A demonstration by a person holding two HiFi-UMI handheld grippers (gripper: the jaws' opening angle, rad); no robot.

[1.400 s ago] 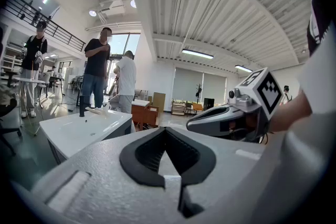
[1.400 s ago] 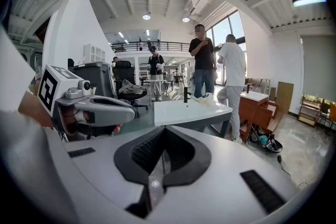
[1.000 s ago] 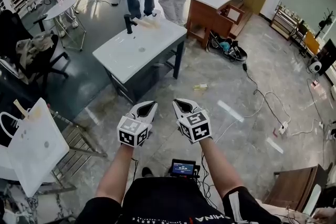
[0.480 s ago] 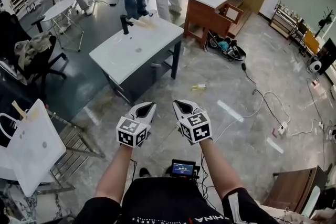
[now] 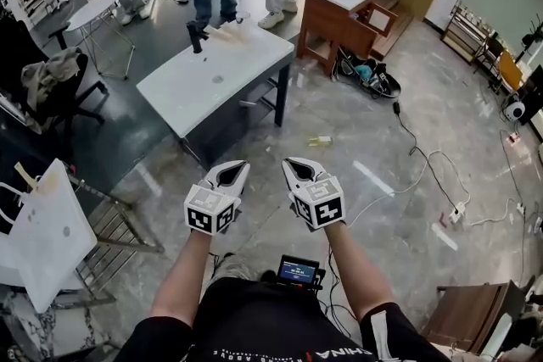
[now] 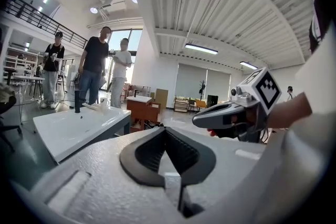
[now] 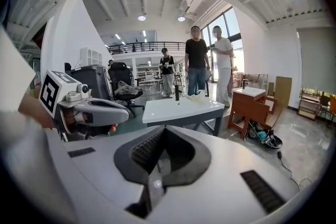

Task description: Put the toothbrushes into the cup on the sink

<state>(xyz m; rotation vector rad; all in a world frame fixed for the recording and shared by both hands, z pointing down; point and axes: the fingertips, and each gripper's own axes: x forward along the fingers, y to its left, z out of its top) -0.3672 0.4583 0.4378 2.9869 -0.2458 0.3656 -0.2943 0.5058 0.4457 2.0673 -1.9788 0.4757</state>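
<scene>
Low in the middle of the frame, the left gripper [image 5: 231, 175] and right gripper [image 5: 298, 171] have pale grey shells with black ribbed lining. Each carries a cube [image 5: 209, 210] patterned with black-and-white square markers. At upper centre, the sink [image 5: 178, 89] is white on a dark blue-grey cabinet, and its faucet [image 5: 197, 36] is black. At upper right, the wooden cabinet [image 5: 327, 30] is reddish brown under a white basin. The floor [image 5: 407, 140] is grey marbled tile. At the bottom edge, the shirt [image 5: 254, 326] is black with white lettering

left tool [image 5: 238, 168] | right tool [image 5: 292, 164] | side by side; sink [image 5: 246, 57] well ahead
</scene>
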